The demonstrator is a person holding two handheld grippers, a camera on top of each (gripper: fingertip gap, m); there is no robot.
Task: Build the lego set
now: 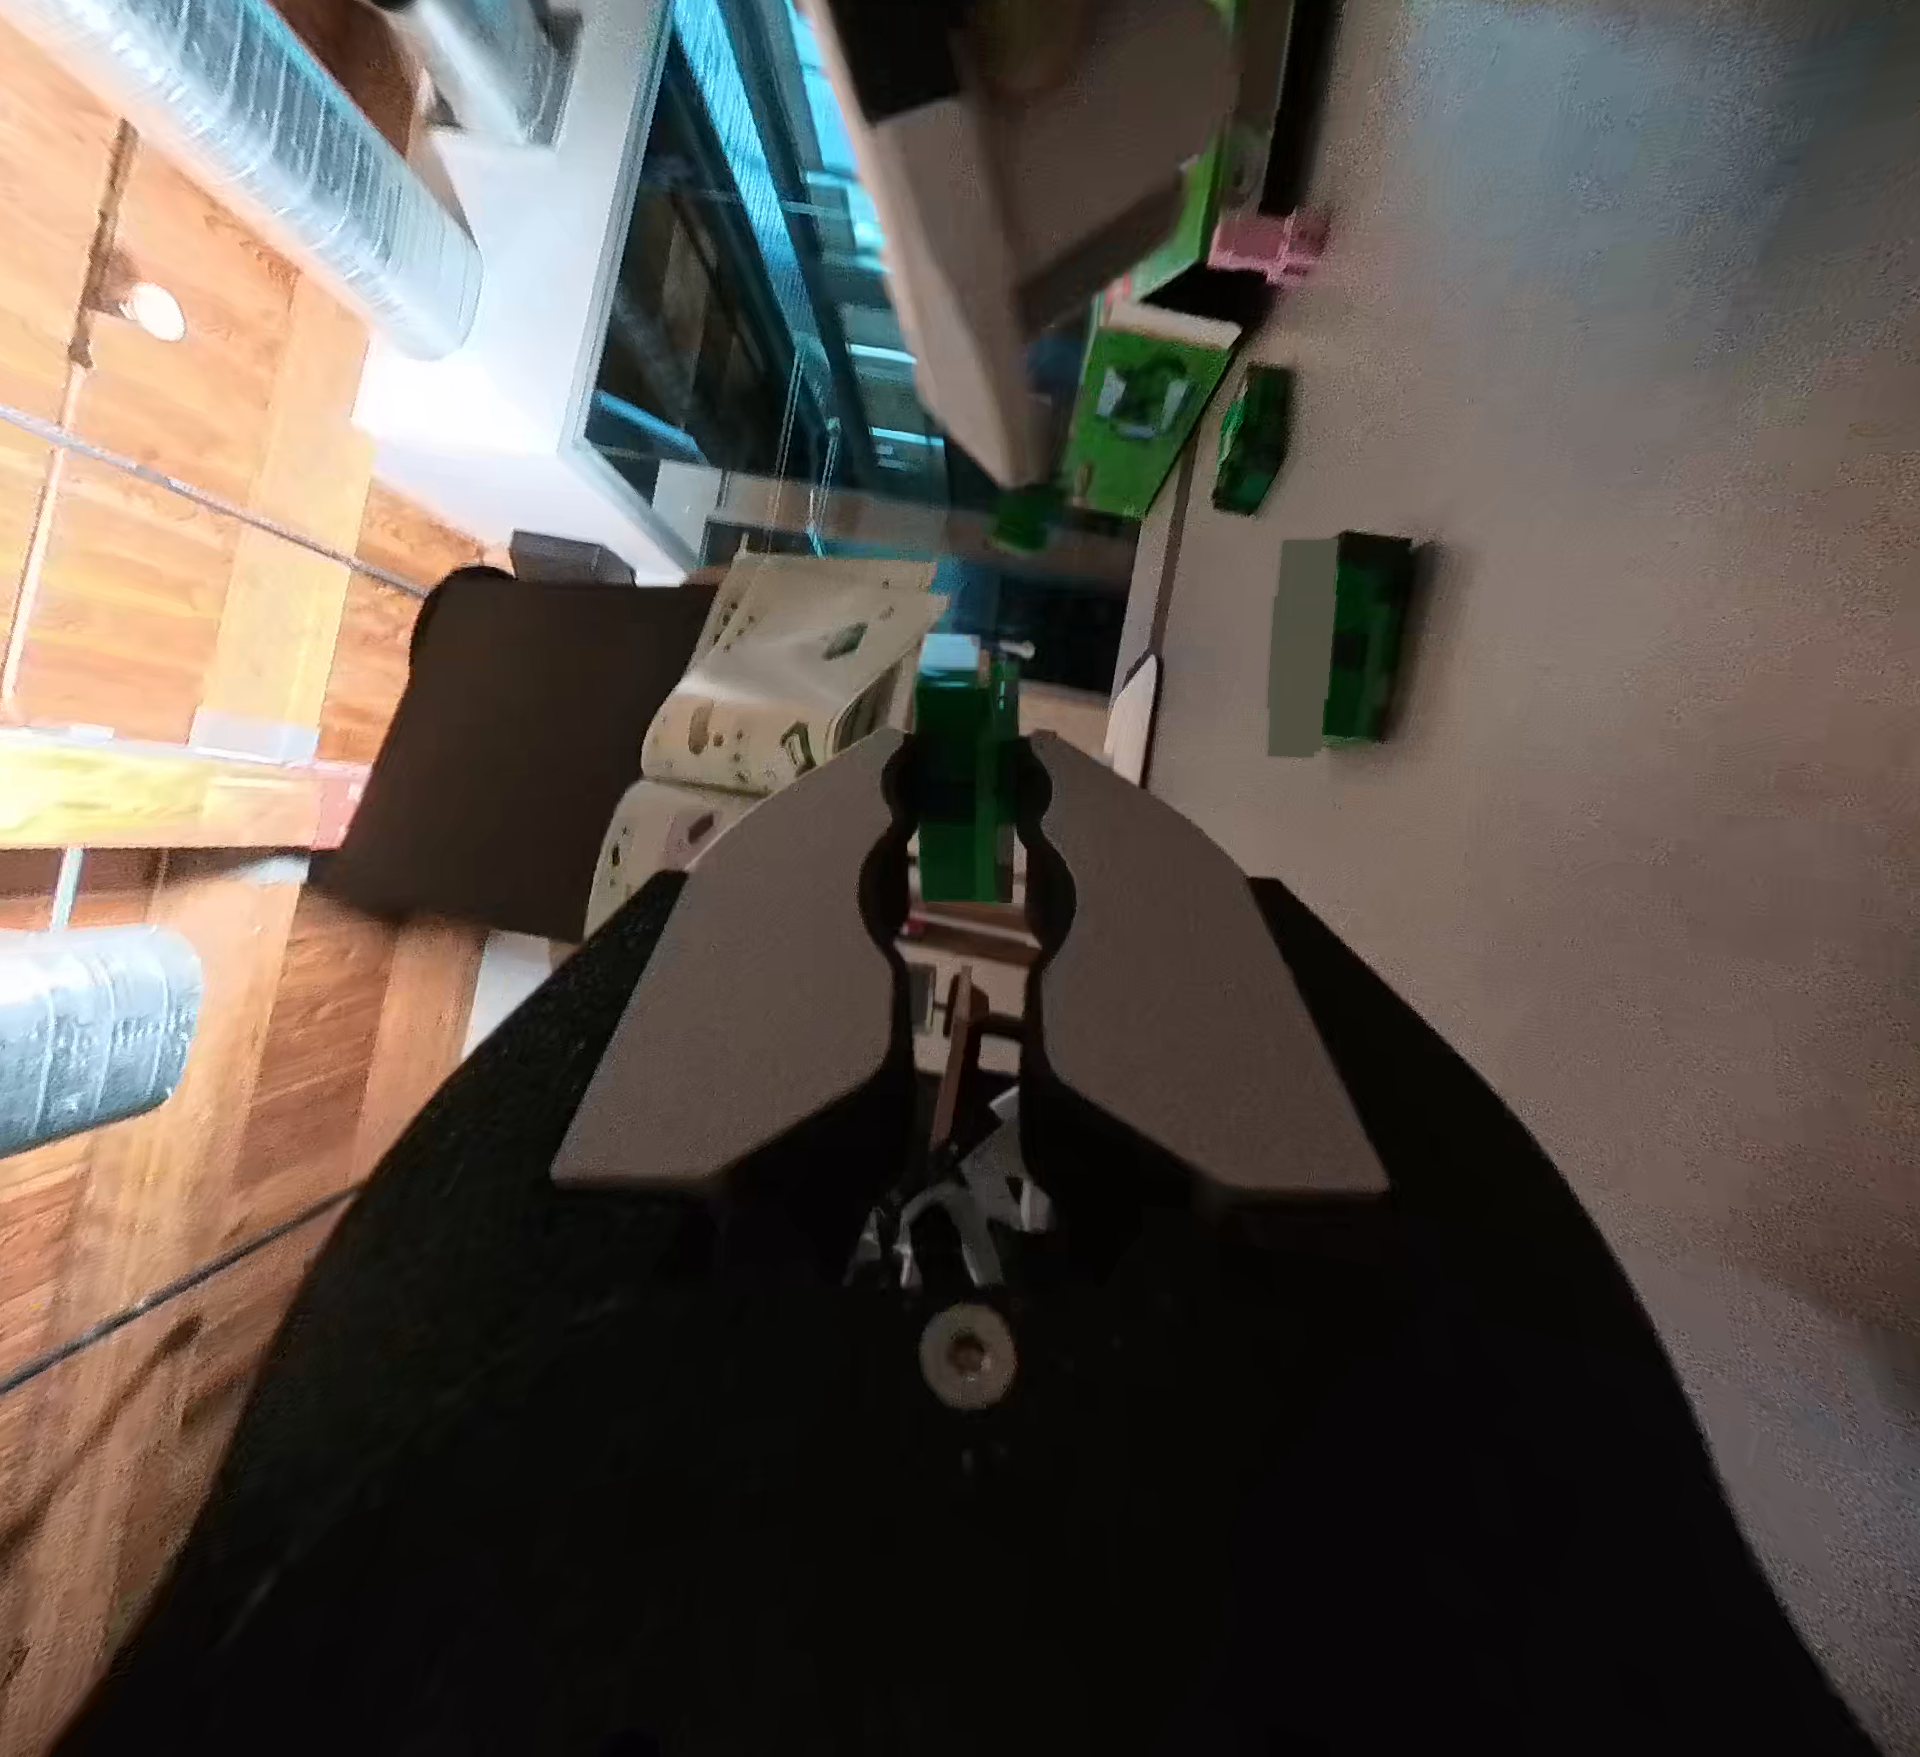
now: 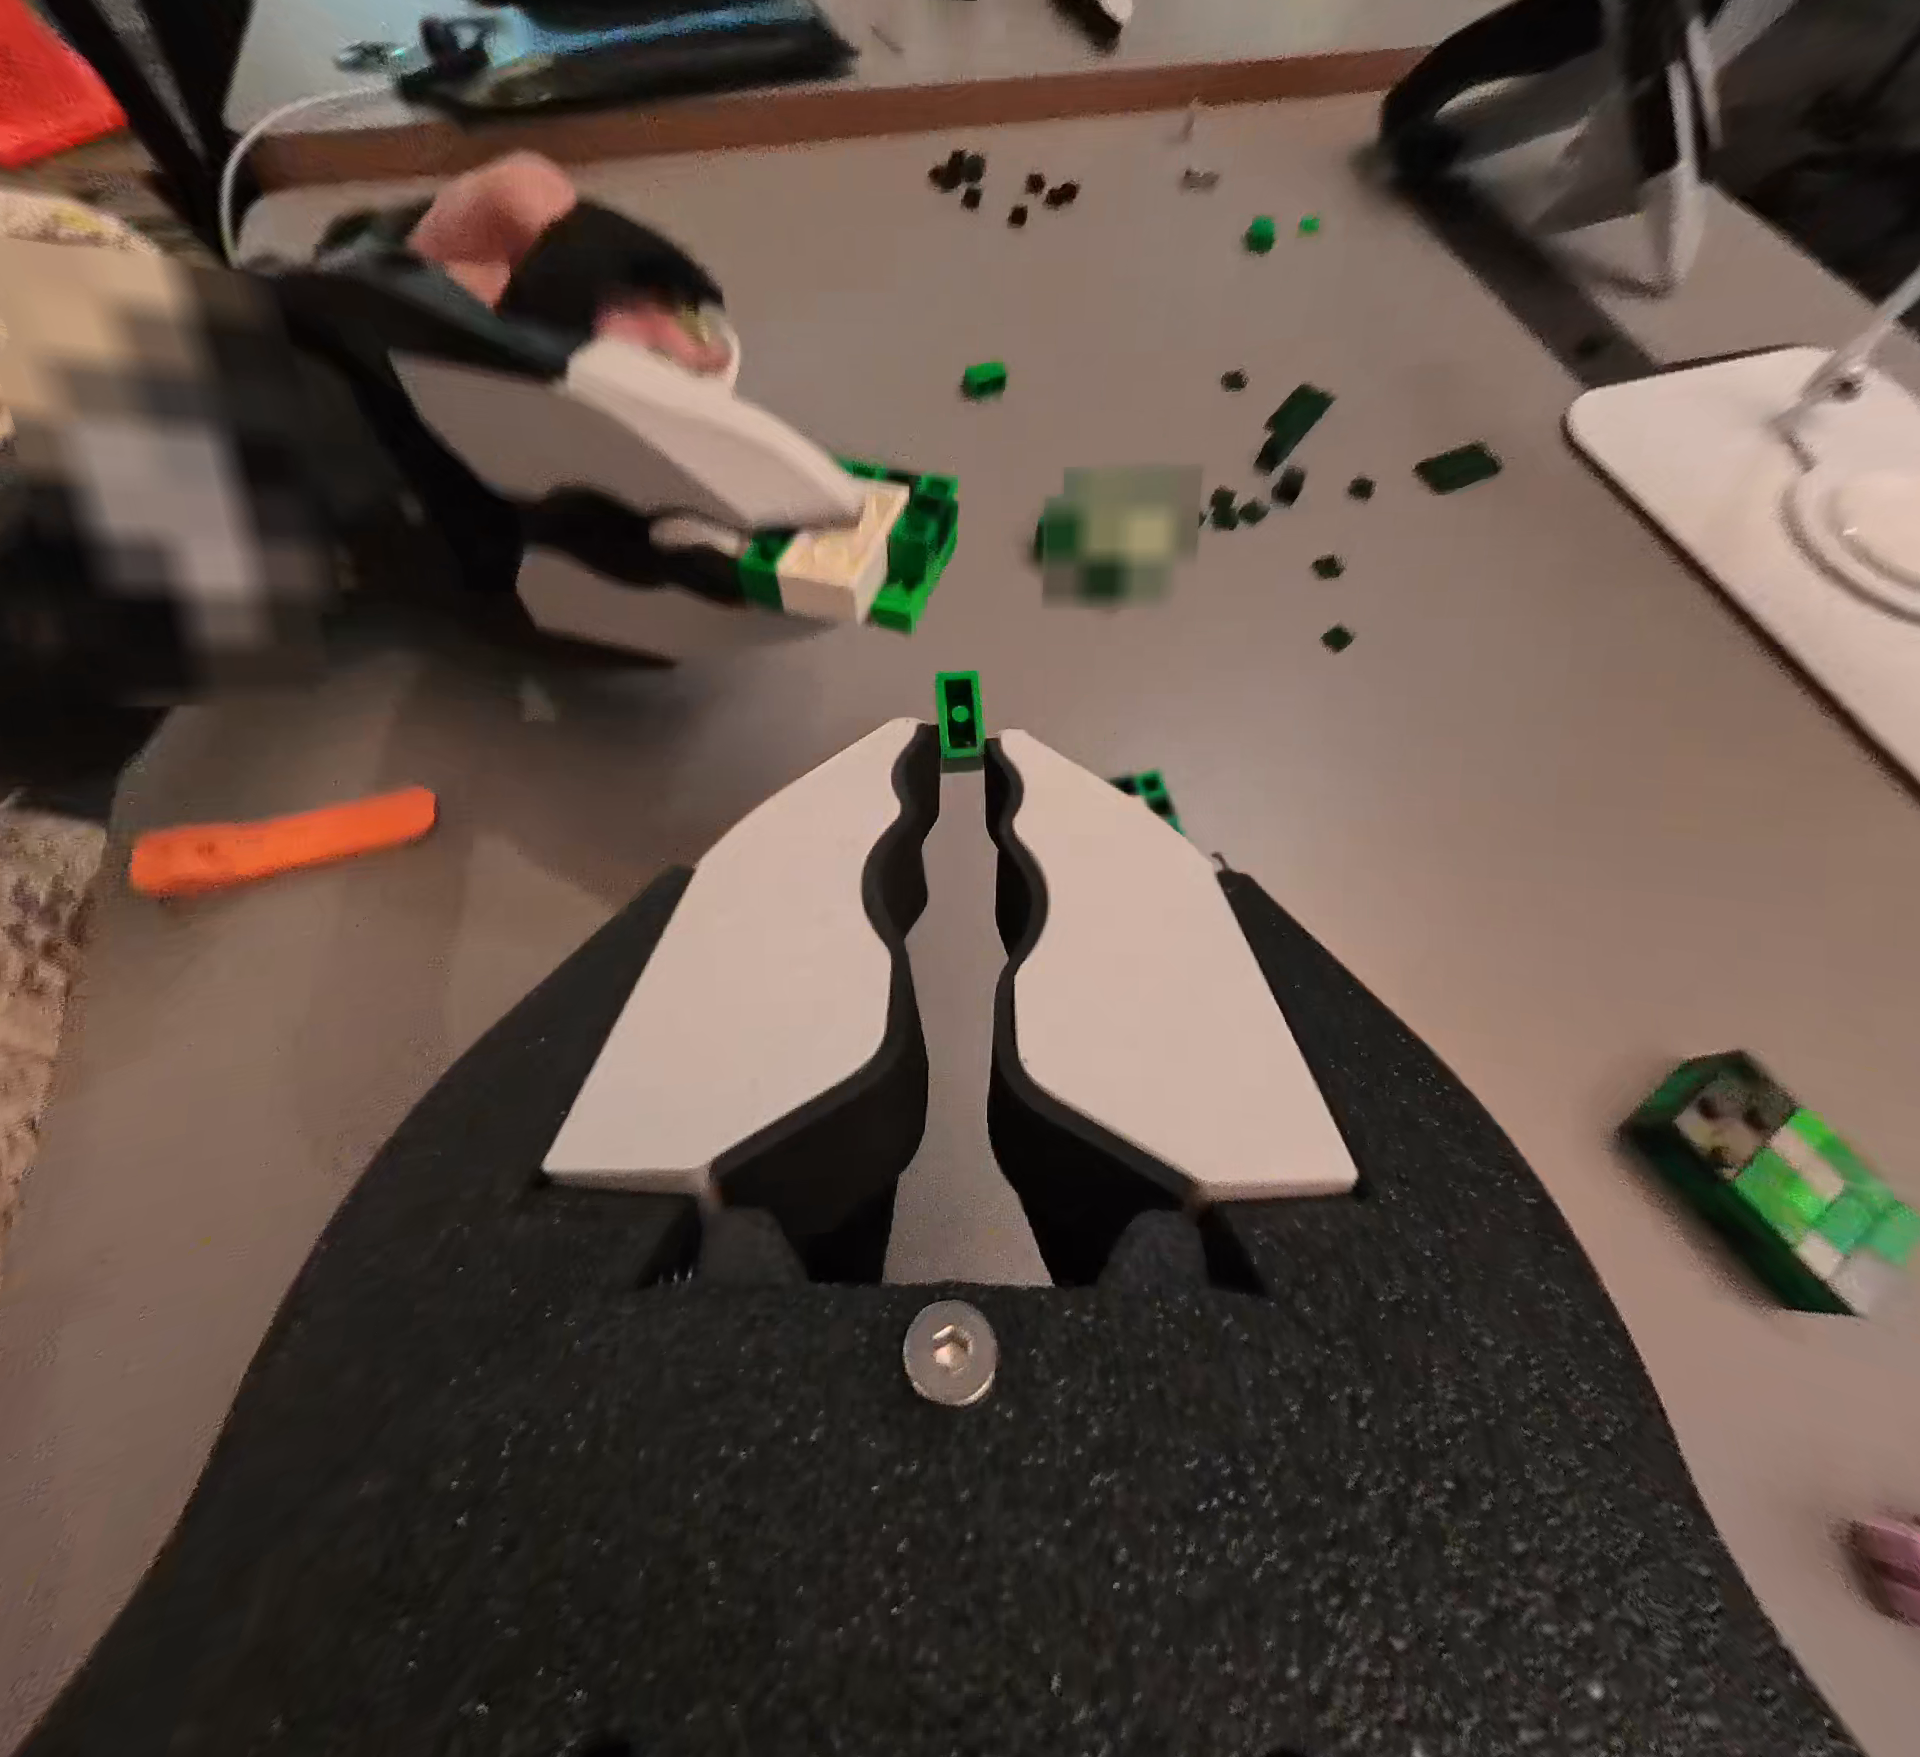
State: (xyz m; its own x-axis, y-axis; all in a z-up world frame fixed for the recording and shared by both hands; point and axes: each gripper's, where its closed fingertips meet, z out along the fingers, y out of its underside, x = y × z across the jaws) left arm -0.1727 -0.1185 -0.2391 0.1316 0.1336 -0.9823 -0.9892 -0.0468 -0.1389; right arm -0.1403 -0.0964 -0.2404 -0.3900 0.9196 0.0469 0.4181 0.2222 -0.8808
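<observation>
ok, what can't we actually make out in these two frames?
- Left wrist view: green assembly in the left gripper, its sides covered by the fingers.
- Right wrist view: thing right of that assembly, mosaicked over.
- Right wrist view: green-and-white block, motion-blurred; purple piece cut by the right edge.

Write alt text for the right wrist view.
The right hand-held gripper pinches a small green brick above a grey table. To its left, the left hand-held gripper holds a green-and-white assembly; loose green pieces lie scattered beyond.
</observation>
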